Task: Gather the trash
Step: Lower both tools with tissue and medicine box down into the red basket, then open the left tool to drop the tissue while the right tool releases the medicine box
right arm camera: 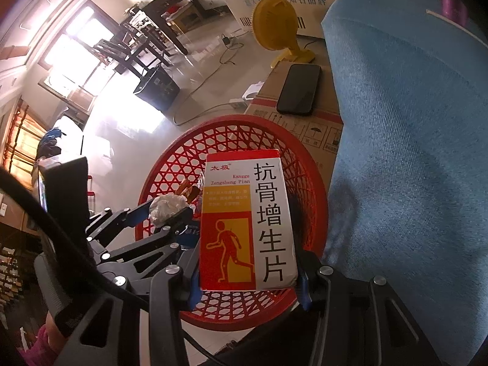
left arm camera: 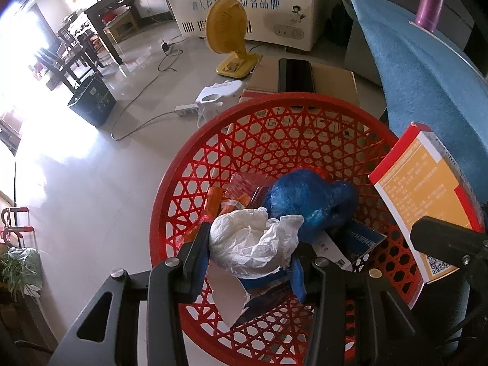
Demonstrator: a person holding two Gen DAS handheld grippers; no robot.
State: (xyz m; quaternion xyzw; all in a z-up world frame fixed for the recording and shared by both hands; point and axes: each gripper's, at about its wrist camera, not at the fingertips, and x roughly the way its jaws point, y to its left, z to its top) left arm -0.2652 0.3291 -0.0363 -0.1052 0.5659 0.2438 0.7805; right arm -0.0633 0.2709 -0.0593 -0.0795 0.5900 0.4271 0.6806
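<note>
Between the fingers of the left gripper, a crumpled white paper wad sits pinched, the jaws closed against both its sides, held over the inside of the red lattice basket. Just beyond the wad, lower in the basket, lies a bunched blue plastic bag, with a dark blue carton beside it and orange-red wrappers toward the far wall.

Over at the right gripper, the jaws are narrowed onto the lower edges of an upright red, orange and white medicine box, its printed face turned to the camera. It stands above the near rim of the same basket, hiding much of the interior; the left wrist view shows the box at the basket's right edge, tilted. The left gripper and its paper wad show to the box's left.

Past the basket stands a cardboard box with a black phone lying flat on top. A blue cloth covers the surface to the right. Farther off on the floor are a yellow fan and a white chest freezer.
</note>
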